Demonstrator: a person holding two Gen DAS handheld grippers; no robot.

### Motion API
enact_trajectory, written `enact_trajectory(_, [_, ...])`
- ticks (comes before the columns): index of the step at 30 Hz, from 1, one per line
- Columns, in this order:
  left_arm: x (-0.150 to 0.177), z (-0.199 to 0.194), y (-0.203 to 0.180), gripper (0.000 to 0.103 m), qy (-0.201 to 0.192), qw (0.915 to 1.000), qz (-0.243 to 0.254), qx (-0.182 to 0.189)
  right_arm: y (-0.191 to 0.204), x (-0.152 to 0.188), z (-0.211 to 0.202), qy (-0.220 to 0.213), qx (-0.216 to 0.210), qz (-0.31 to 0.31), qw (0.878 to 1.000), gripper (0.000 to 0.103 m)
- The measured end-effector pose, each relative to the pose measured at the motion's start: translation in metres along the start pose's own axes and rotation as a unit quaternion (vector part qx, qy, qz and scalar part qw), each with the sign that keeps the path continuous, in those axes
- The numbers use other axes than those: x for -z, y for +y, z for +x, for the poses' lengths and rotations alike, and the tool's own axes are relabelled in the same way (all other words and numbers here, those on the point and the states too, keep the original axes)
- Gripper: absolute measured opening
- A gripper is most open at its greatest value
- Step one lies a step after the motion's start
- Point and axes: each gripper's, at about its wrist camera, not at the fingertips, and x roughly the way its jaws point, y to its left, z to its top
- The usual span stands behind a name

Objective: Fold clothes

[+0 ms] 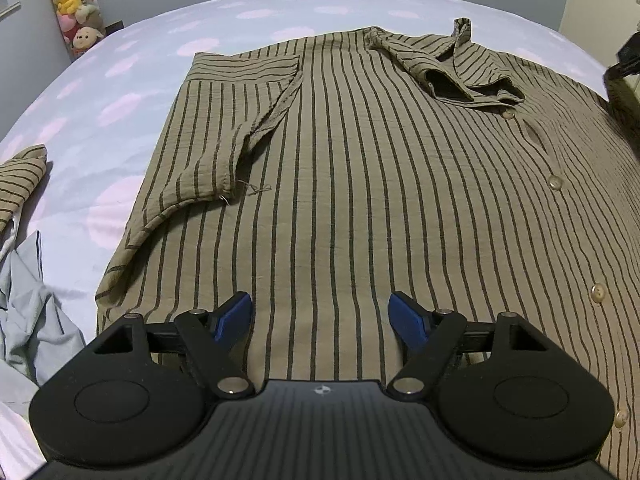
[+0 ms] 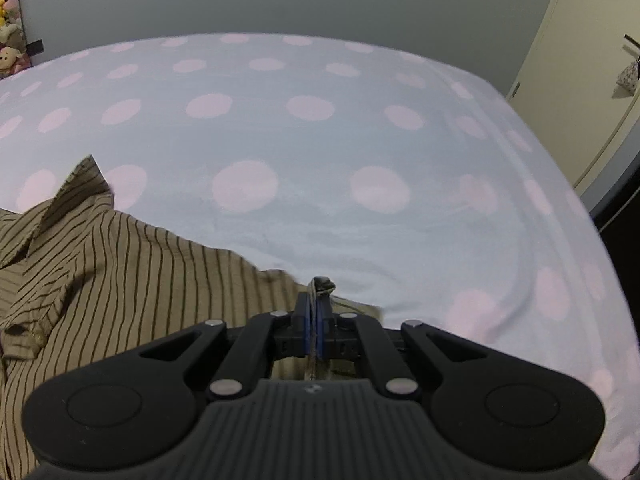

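Note:
An olive shirt with dark stripes lies flat on the bed, front up, buttons down its right side and collar at the far end. Its left sleeve is folded in over the body. My left gripper is open and empty just above the shirt's lower part. In the right wrist view my right gripper is shut on a pinch of the shirt's edge, with the rest of the shirt spreading to the left.
The bed has a pale blue sheet with pink dots. Another striped garment and a light blue cloth lie at the left. Plush toys hang on the far wall. A door stands at the right.

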Motion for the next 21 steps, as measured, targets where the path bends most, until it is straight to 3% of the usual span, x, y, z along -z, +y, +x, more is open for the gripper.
enact_trajectory(5, [-0.001, 0.003, -0.001, 0.075, -0.001, 1.0, 0.0, 0.001, 0.009, 0.003, 0.012, 0.001, -0.019, 0.008, 1.0, 0.006])
enact_trajectory(6, [-0.002, 0.004, -0.002, 0.075, -0.002, 1.0, 0.001, 0.0, 0.011, 0.003, 0.014, 0.001, -0.023, 0.009, 1.0, 0.011])
enact_trajectory(8, [-0.002, 0.005, -0.003, 0.075, -0.003, 1.0, 0.005, -0.001, 0.015, 0.004, 0.019, 0.002, -0.03, 0.012, 0.999, 0.03])
enact_trajectory(9, [-0.002, 0.005, -0.003, 0.075, -0.003, 1.0, 0.005, -0.001, 0.017, 0.005, 0.021, 0.002, -0.034, 0.014, 0.999, 0.032])
enact_trajectory(15, [-0.003, 0.005, -0.004, 0.075, -0.004, 1.0, 0.005, -0.002, 0.003, 0.034, 0.003, 0.007, -0.044, 0.031, 0.999, 0.032])
enact_trajectory(17, [-0.003, 0.003, -0.005, 0.075, -0.005, 1.0, 0.006, -0.004, -0.008, 0.05, -0.01, 0.01, -0.044, 0.038, 0.998, 0.024])
enact_trajectory(18, [-0.002, 0.003, -0.005, 0.075, -0.006, 1.0, 0.006, -0.004, -0.013, 0.059, -0.017, 0.012, -0.044, 0.042, 0.998, 0.014])
enact_trajectory(21, [0.0, 0.001, -0.007, 0.075, -0.01, 0.9999, 0.007, -0.006, -0.026, 0.091, -0.035, 0.021, -0.048, 0.052, 0.997, 0.012])
